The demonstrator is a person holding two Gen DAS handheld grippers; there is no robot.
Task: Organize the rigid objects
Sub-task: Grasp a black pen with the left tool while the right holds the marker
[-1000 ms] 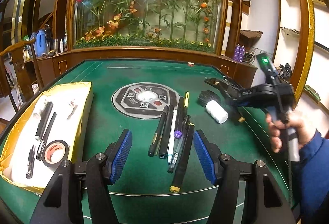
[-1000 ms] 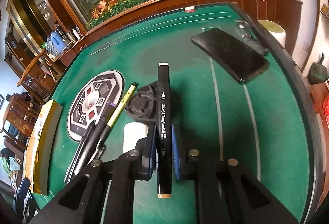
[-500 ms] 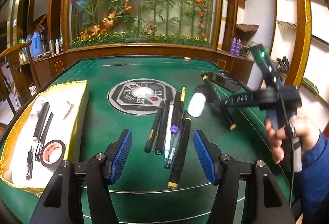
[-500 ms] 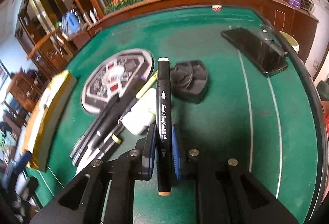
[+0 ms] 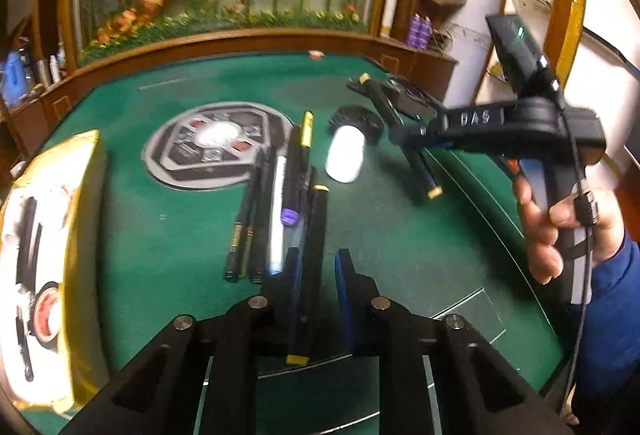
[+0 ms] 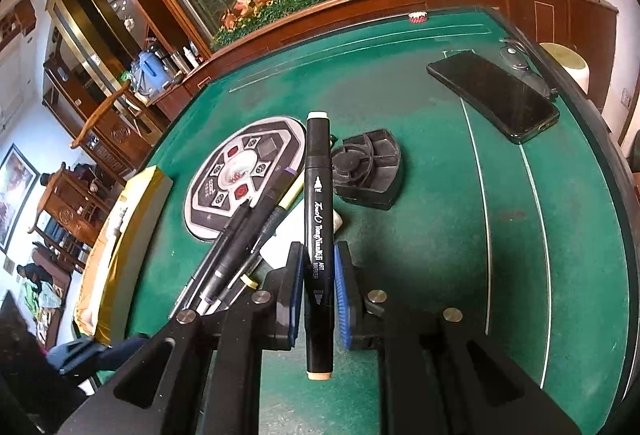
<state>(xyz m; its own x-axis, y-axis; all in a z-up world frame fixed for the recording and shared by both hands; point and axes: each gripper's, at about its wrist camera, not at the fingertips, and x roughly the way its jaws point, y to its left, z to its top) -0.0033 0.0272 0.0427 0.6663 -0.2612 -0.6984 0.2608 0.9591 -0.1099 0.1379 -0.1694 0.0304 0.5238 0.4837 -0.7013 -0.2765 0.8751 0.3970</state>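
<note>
While R gripper (image 6: 316,287) clamps a marker (image 6: 318,219) lengthwise mid-frame, L gripper (image 5: 316,275), jaws narrowed, straddles a yellow-tipped pen (image 5: 310,275) at lower centre, axis along fingers, grip uncertain.

pens (image 5: 276,211) between box (image 5: 86,235), bottle (image 5: 345,159)

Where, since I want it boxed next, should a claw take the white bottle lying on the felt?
Grip the white bottle across its middle from above, pinching its two long sides: it lies flat, its far end by the black holder, felt showing either side.
</note>
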